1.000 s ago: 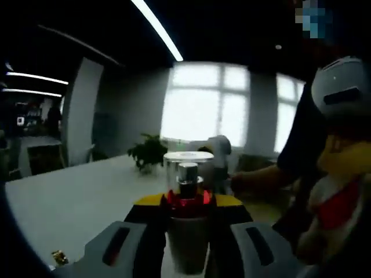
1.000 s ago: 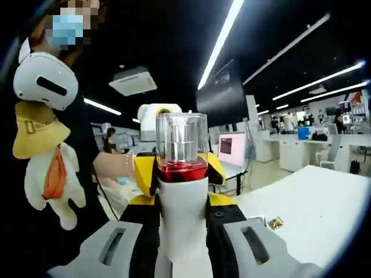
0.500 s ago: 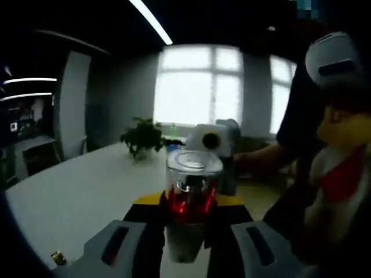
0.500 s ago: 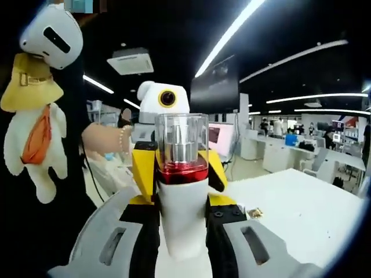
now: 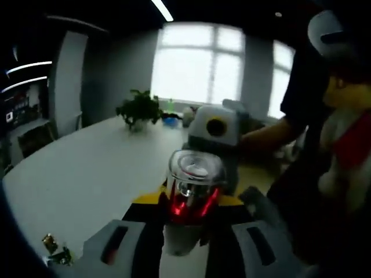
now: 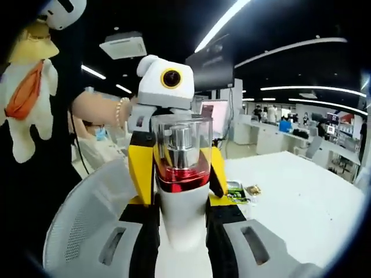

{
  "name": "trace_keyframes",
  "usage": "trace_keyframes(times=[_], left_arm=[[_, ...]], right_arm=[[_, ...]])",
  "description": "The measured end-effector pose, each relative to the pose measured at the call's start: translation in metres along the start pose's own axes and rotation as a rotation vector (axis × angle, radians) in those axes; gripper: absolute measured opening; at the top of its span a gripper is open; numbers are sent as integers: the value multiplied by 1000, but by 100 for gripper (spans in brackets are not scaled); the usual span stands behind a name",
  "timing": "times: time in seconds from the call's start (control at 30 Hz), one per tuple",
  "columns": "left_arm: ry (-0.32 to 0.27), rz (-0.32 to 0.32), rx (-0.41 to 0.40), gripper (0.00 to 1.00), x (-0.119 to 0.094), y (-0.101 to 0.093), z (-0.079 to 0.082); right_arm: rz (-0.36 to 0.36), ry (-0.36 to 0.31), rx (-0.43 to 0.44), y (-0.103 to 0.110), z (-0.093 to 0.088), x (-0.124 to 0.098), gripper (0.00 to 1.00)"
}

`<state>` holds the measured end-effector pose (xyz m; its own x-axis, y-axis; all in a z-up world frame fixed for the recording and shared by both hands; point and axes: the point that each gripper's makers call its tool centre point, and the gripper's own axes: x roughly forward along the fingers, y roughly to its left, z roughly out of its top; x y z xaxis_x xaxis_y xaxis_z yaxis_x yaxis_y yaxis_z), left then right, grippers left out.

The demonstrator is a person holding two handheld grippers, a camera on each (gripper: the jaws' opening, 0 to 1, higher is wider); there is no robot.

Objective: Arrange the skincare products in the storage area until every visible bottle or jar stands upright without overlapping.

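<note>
A skincare bottle [image 5: 191, 191] with a clear cap, red collar and white body is held in the air above a white table. In the left gripper view it leans toward the camera, and my left gripper [image 5: 188, 211] is shut on its white body. In the right gripper view the same bottle [image 6: 182, 168] stands upright, with my right gripper [image 6: 182, 208] shut on its lower body. The left gripper's yellow fingers [image 6: 142, 171] clasp the bottle from the far side, level with the red collar.
The white table [image 5: 87, 179] [image 6: 301, 202] carries small wrappers [image 5: 55, 249] [image 6: 243, 190] and a potted plant [image 5: 138, 110] at its far end. A person with a plush toy [image 6: 26, 98] stands close behind the grippers. A grey mesh chair back [image 6: 81, 220] curves at the lower left.
Both views have tilted down toward the table. The two grippers have drawn closer together around the bottle, which now leans toward the camera in the left gripper view.
</note>
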<state>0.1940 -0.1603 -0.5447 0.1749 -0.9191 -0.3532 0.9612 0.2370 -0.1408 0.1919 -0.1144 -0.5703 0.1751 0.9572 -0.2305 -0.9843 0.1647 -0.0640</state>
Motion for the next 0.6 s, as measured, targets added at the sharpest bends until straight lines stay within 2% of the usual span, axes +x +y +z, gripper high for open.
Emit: trace_keyframes(times=[0.23, 0.33, 0.47, 0.6], left_arm=[[52, -57, 1, 27, 24, 13, -32], [66, -73, 29, 27, 34, 15, -43], [68, -86, 29, 27, 46, 16, -51], [96, -104, 26, 27, 56, 16, -65]], right_arm=[[-82, 63, 22, -11, -43, 2, 29], [-98, 88, 11, -14, -57, 0, 29], [-114, 127, 9, -18, -77, -6, 29], [-113, 165, 13, -18, -95, -7, 29]])
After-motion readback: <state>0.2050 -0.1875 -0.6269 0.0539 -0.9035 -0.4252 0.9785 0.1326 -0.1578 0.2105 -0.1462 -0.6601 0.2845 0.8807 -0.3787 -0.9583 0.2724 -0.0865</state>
